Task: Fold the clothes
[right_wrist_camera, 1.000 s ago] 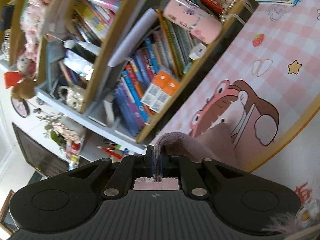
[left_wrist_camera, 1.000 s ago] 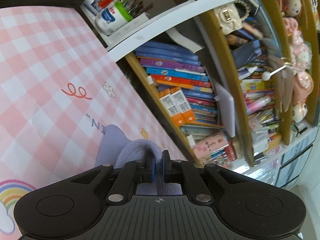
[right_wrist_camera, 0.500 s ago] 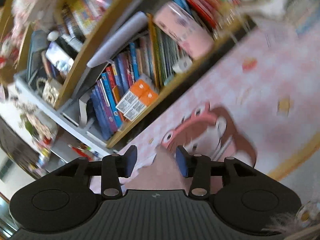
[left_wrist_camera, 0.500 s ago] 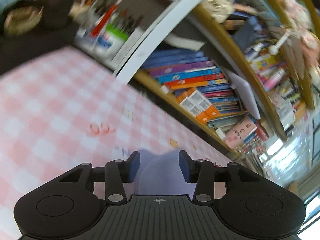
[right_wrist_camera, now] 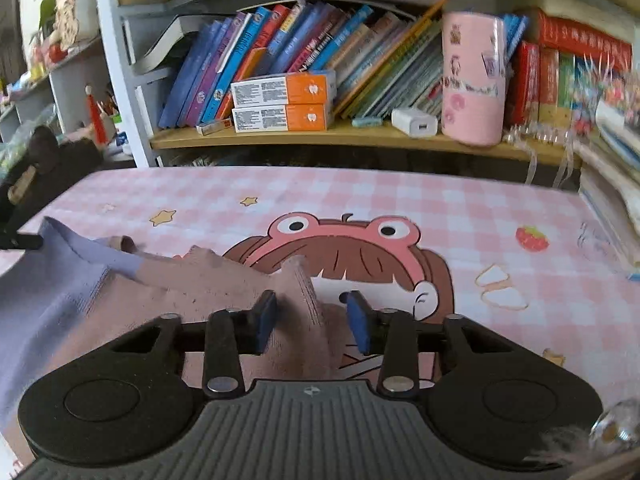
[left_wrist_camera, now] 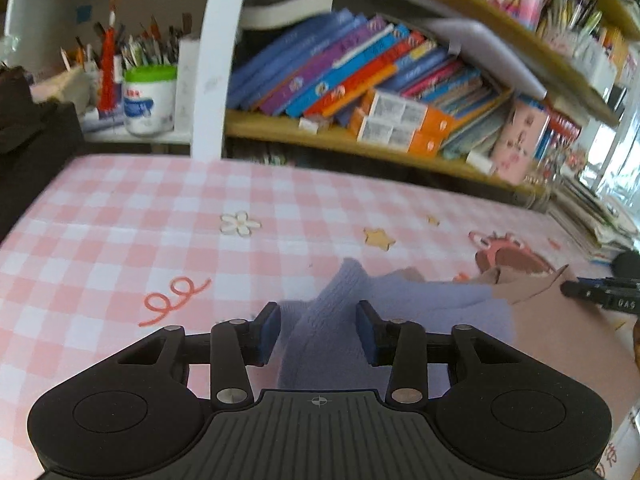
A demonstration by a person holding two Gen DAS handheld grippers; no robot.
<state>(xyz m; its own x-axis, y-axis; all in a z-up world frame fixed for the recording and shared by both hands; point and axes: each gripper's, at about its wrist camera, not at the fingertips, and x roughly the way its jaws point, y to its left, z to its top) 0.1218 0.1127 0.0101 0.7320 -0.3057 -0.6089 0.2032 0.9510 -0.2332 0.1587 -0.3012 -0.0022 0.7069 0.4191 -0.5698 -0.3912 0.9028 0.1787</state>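
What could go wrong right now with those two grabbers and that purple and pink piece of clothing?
1. The raised purple ridge stands between the closing left fingers untouched; they might catch too little cloth.
2. The pink ridge leans toward one side of the right gripper, so it could slip out.
3. The garment's loose far edge looks rumpled, so the fold may come out crooked.

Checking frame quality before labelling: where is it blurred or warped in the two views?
Left wrist: books smeared by motion blur, shelf board bowed by the fisheye, lilac garment fairly sharp. Right wrist: sharper overall, orange boxes readable, blur only at the right edge, shelf curved.
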